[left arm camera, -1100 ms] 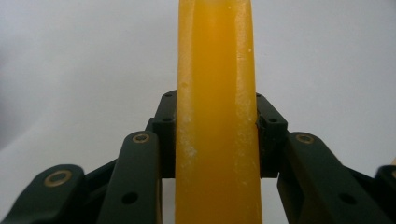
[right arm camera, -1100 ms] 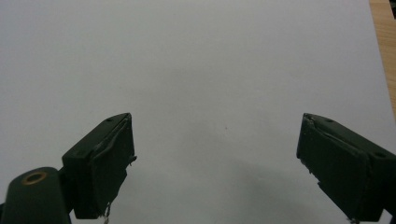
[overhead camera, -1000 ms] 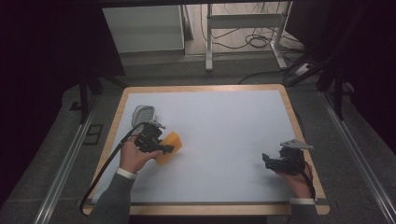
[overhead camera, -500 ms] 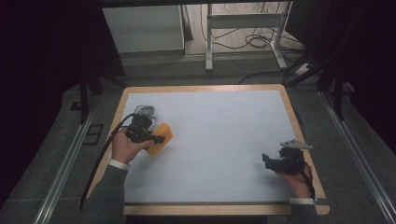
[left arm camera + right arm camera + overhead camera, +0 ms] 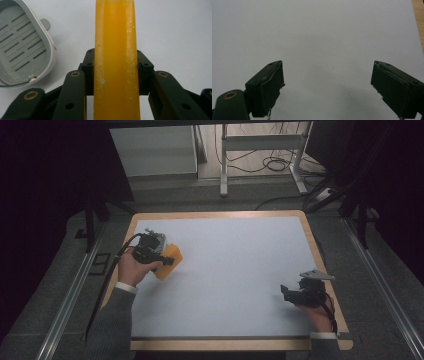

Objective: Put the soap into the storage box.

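Observation:
My left gripper point(image 5: 167, 260) is shut on an orange bar of soap point(image 5: 170, 260), held near the table's left side. In the left gripper view the soap point(image 5: 116, 60) stands on edge between the jaws, and a grey slotted soap dish point(image 5: 22, 45) lies to its left on the white surface. That dish point(image 5: 153, 240) sits just beyond the left hand in the high view, partly hidden by the gripper. My right gripper point(image 5: 286, 292) rests near the front right edge. Its fingers point(image 5: 265, 86) stand wide apart with nothing between them.
The table is a white sheet with a wooden rim point(image 5: 320, 260). Beyond its far edge stand a white cabinet point(image 5: 152, 150) and a metal frame with cables point(image 5: 260, 155). Metal rails point(image 5: 75, 290) run along both sides.
My left gripper has carried the soap away from me and to the left, toward the soap dish. The right gripper has stayed where it was.

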`<act>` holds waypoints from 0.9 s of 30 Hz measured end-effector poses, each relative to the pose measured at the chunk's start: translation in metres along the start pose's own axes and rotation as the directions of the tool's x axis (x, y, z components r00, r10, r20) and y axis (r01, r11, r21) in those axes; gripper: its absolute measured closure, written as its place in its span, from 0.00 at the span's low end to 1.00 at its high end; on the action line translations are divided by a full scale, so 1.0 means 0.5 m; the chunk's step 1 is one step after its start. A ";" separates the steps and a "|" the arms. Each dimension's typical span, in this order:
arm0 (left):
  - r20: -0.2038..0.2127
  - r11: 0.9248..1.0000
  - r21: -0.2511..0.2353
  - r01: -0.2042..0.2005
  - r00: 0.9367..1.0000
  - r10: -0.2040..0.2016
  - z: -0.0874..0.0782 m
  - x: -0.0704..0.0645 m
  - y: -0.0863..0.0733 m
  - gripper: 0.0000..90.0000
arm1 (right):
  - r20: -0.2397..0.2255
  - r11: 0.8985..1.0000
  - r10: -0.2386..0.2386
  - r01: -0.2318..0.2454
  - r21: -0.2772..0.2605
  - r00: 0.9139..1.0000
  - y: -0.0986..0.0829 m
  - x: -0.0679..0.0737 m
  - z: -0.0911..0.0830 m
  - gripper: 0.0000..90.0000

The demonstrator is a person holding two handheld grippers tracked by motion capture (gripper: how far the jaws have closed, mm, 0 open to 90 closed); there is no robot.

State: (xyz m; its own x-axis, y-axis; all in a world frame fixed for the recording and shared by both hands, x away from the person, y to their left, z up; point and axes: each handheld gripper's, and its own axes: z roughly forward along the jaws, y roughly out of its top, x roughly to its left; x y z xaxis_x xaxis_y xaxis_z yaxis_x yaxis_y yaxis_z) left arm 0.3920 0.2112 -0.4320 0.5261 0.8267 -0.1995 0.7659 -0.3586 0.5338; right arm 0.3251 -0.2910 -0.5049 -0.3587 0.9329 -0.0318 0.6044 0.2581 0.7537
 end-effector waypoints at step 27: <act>-0.004 0.991 0.001 0.133 0.991 -0.133 -0.006 0.096 0.060 0.68 | 0.001 1.000 -0.015 0.015 0.007 1.000 -0.002 0.004 0.005 0.12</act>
State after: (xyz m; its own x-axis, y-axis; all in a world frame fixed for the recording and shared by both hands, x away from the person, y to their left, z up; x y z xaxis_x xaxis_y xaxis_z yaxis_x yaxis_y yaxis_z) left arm 0.4388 0.2414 -0.4229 0.4185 0.8685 -0.2656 0.8293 -0.2462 0.5017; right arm 0.3258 -0.2887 -0.5074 -0.3671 0.9292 -0.0434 0.6039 0.2736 0.7487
